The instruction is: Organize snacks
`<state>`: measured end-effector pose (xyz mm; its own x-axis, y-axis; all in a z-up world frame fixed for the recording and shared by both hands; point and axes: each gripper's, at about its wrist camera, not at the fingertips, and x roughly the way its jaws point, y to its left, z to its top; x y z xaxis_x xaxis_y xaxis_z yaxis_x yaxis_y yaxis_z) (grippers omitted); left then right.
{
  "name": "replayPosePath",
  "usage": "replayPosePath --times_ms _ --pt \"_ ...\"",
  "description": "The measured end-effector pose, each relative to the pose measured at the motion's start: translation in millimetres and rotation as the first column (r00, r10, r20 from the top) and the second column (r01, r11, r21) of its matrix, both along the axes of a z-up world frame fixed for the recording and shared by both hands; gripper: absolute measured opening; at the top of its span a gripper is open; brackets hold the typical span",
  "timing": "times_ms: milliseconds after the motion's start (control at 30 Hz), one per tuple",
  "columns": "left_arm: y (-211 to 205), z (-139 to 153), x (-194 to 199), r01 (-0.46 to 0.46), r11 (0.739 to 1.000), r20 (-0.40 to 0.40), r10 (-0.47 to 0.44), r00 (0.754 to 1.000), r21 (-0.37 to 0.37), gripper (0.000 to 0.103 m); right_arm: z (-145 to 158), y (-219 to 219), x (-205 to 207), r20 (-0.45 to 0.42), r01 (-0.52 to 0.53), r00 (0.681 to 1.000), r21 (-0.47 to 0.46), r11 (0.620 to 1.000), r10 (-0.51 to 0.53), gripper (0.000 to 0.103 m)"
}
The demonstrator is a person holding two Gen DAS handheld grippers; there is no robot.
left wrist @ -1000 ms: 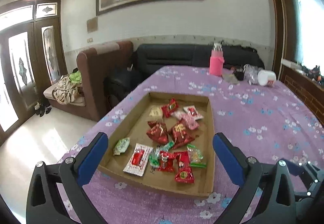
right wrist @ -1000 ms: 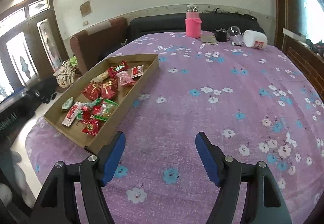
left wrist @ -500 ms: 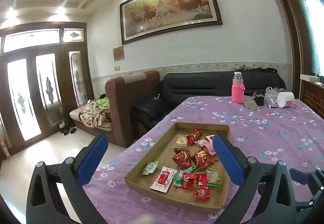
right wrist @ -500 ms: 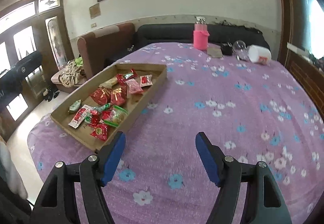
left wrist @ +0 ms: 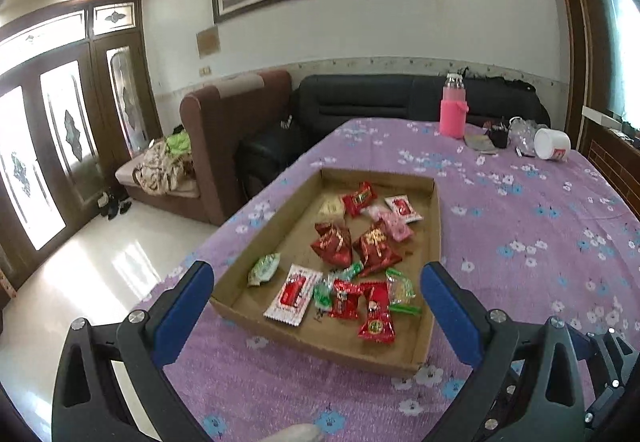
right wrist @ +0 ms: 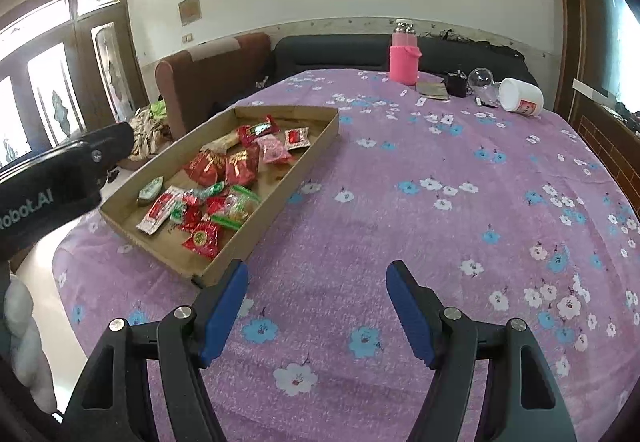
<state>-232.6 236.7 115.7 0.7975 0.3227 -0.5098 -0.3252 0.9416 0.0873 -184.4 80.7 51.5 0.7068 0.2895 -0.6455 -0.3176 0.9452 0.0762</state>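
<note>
A shallow cardboard tray [left wrist: 434,226] lies on the purple flowered tablecloth and holds several wrapped snacks: red packets [left wrist: 334,242], a pink one [left wrist: 396,224], a green candy [left wrist: 264,268] and a white-and-red sachet [left wrist: 294,292]. My left gripper [left wrist: 318,292] is open and empty, hovering over the tray's near end. In the right wrist view the tray [right wrist: 320,140] sits to the left. My right gripper [right wrist: 316,288] is open and empty above bare cloth beside the tray's near corner. The left gripper's body [right wrist: 60,178] shows at the left edge.
A pink bottle [left wrist: 453,116], a dark cup [left wrist: 498,136], a glass bulb [right wrist: 480,80] and a tipped white jar [left wrist: 552,144] stand at the table's far end. A brown armchair [left wrist: 224,138] and black sofa [left wrist: 360,100] lie beyond. The table's left edge drops to the floor.
The left gripper's view tilted back down toward the tray after rising and pulling back. The right gripper moved slightly; the left gripper's body now shows in its view. Both stay open.
</note>
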Motion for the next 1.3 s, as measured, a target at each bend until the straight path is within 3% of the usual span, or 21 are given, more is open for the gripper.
replayPosePath --times_ms 767,1300 --pt "23 -23 14 0.014 0.985 -0.115 -0.034 0.993 -0.173 0.103 -12 15 0 -0.039 -0.010 0.999 -0.055 0.998 0.008 0.076" --pt "28 -26 12 0.007 0.980 -0.124 -0.032 0.992 -0.198 0.103 -18 25 -6 -0.050 -0.027 0.998 -0.069 0.997 0.023 0.076"
